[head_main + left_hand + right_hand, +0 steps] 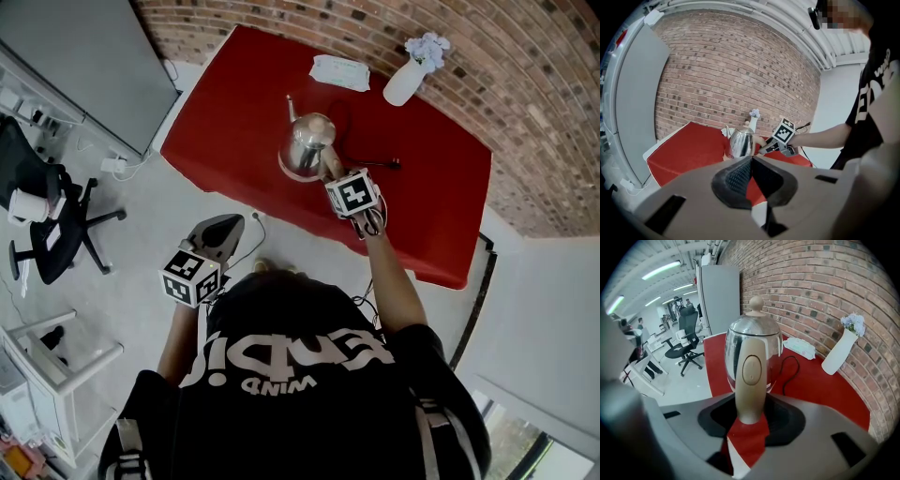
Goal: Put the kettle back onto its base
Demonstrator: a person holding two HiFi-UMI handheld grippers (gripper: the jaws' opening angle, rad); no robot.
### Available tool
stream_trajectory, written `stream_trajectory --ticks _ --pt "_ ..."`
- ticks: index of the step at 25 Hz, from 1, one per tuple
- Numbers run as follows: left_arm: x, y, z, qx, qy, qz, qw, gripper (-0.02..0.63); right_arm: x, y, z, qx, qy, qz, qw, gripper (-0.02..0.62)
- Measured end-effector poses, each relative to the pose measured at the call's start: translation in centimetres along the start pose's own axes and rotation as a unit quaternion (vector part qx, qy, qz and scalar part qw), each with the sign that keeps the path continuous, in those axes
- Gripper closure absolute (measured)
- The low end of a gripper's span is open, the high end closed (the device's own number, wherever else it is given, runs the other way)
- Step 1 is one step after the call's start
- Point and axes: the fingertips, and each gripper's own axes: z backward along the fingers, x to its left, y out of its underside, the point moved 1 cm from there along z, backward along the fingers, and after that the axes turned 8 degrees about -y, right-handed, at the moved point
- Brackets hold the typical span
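Now, reads as a stiff, slick, fairly heavy kettle (pixel 753 341), best taken by the handle (pixel 751 376) between spread jaws of the right gripper (pixel 751 420), with left gripper (pixel 751 176) pressed together.

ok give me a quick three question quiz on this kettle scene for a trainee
1. True or false: the left tool is clamped on the kettle.
2. What stands between the jaws of the right tool? a) the vase b) the kettle's handle c) the cord
3. In a few words: what does the kettle sit on?

Key:
1. False: its jaws are together on nothing, away from the table.
2. b, with the jaws apart on either side of it.
3. Its base, on the red table.
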Motion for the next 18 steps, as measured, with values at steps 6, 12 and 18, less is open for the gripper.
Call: stream_trajectory --ticks 6,12,18 --pt "-0.5 0.0 0.0 0.002 0.012 -0.006 0.9999 0.597 0.2 0.9 1.4 -0.002 0.005 0.003 1.0 0.436" --pt "-1.5 -0.3 -0.2 0.006 0.033 -0.018 0.9993 0.597 0.3 1.3 3.6 -0.018 0.012 -0.002 1.0 0.436" --pt "-3.0 -0.5 -0.6 0.01 0.058 -0.032 0.9977 0.597 0.6 1.2 7.8 -0.06 0.015 -0.011 0.998 0.436"
